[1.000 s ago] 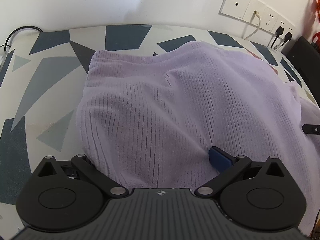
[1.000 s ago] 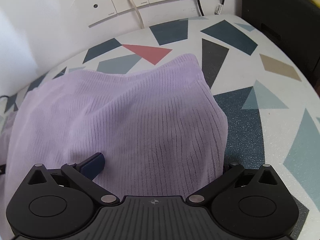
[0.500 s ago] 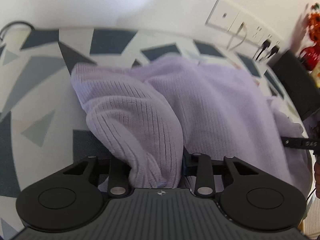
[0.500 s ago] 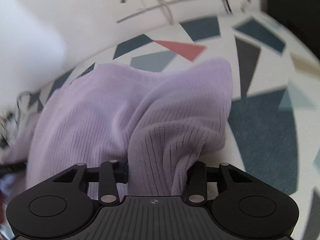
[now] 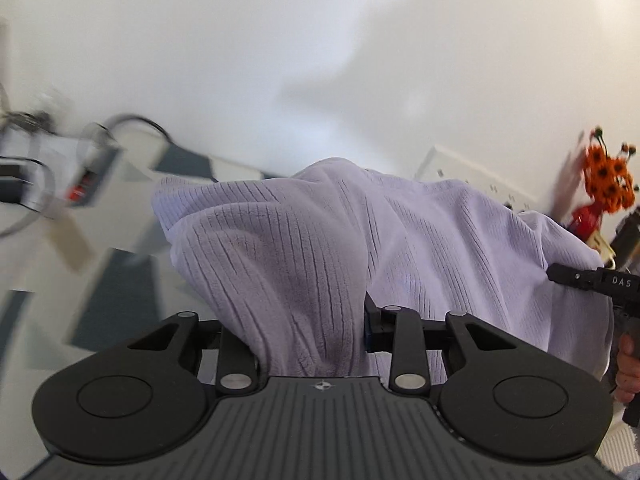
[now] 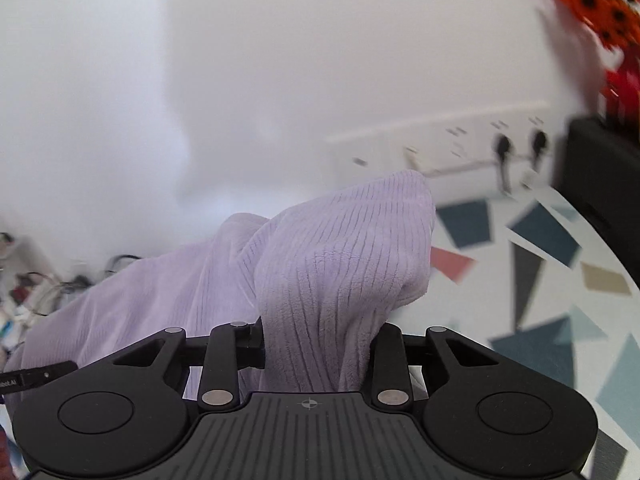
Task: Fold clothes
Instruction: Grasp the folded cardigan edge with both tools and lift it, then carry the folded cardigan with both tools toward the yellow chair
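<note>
Holding a lilac sweater up by two bunched edges

Hanging between the two grippers, the lilac ribbed sweater [image 5: 420, 248] is drooping in soft folds, with its far part lying toward the patterned table [image 6: 532, 264] below. The left gripper [image 5: 310, 334] is clenching a thick bunch of the fabric between its two fingers, and the right gripper [image 6: 320, 354] is pinching another bunch the same way; both sets of jaws are drawn in tight on the cloth.

Open table is showing to the right of the sweater in the right wrist view, where blue, grey, red and tan shapes are lying bare up to a dark box [image 6: 600, 176] at the edge. Behind it, a strip of wall sockets [image 6: 480, 136] with two black plugs is sitting just above the tabletop. To the left of the sweater, in the left wrist view, more bare table is running out toward blurred cables [image 5: 132, 128] at the far edge.

Both grippers are pointing forward and slightly upward, so a lot of white wall [image 5: 280, 60] is filling the frames. Only the left wrist view is catching the other gripper's black finger at its right edge, with part of a hand [image 5: 628, 368] below it. Orange flowers [image 5: 608, 176] are standing at the far right.
</note>
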A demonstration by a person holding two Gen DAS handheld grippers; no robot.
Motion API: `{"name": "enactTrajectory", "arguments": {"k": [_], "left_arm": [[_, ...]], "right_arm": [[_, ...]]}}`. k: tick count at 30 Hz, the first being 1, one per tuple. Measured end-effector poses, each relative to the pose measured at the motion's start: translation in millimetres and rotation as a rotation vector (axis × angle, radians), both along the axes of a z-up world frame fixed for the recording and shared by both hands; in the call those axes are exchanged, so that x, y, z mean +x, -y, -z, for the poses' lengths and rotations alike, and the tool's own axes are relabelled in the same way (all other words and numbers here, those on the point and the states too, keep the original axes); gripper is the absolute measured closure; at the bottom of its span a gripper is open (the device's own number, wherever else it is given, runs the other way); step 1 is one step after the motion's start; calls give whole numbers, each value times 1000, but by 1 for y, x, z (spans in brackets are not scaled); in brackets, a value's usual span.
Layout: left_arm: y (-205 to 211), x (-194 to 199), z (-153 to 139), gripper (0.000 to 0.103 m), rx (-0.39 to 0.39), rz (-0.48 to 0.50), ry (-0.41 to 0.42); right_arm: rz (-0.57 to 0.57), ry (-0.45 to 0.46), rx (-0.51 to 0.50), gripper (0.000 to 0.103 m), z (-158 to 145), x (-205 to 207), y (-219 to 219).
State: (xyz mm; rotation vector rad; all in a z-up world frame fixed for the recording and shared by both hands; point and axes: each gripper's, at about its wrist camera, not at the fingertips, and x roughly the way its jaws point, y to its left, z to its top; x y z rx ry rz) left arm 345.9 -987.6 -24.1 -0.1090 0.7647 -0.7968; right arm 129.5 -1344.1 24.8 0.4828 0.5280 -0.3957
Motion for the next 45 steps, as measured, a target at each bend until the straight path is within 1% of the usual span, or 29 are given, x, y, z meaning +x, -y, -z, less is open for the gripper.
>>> {"name": "enactTrajectory", "arguments": {"k": [2, 5, 8, 10, 13, 15, 17, 18, 21, 24, 26, 29, 32, 34, 39, 43, 45], "left_arm": [[-29, -10, -11, 69, -9, -59, 26], [-73, -29, -26, 69, -11, -183, 49], [-108, -55, -36, 69, 18, -321, 65], [-129, -75, -40, 69, 47, -424, 76], [-158, -105, -43, 69, 63, -562, 53], [-177, -122, -43, 69, 92, -633, 45], [-200, -137, -43, 69, 91, -711, 27], [-210, -146, -43, 69, 89, -749, 20], [-251, -173, -45, 69, 99, -847, 14], [-290, -196, -50, 69, 107, -913, 6], [-319, -206, -53, 69, 106, -942, 11], [-362, -222, -60, 69, 120, -976, 32], [-404, -238, -66, 69, 150, -993, 60], [-432, -247, -65, 69, 145, -1014, 59], [-502, -271, -54, 69, 124, -1081, 32], [-549, -290, -41, 69, 79, -1161, -1], [-569, -294, -32, 69, 70, -1190, -8]], "right_arm": [[-54, 27, -2, 76, -12, 9, -15], [-171, 57, -3, 76, -25, 31, -37], [-311, 74, 6, 76, -32, 60, -59], [-417, 76, 9, 76, -31, 80, -78], [-579, 75, 13, 76, -30, 107, -106], [-676, 80, 13, 76, -30, 120, -127], [-761, 90, 11, 76, -30, 130, -150], [-793, 90, 22, 76, -29, 134, -161], [-876, 79, 47, 76, -32, 140, -215], [-957, 59, 49, 76, -34, 148, -264], [-1000, 65, 38, 76, -36, 149, -298], [-1028, 68, 50, 76, -36, 148, -352], [-1052, 57, 59, 76, -37, 142, -407], [-1071, 43, 57, 76, -36, 138, -444], [-1126, 34, 40, 75, -35, 123, -535], [-1182, 6, 30, 75, -24, 125, -597], [-1211, -8, 26, 76, -19, 125, -628]]}}
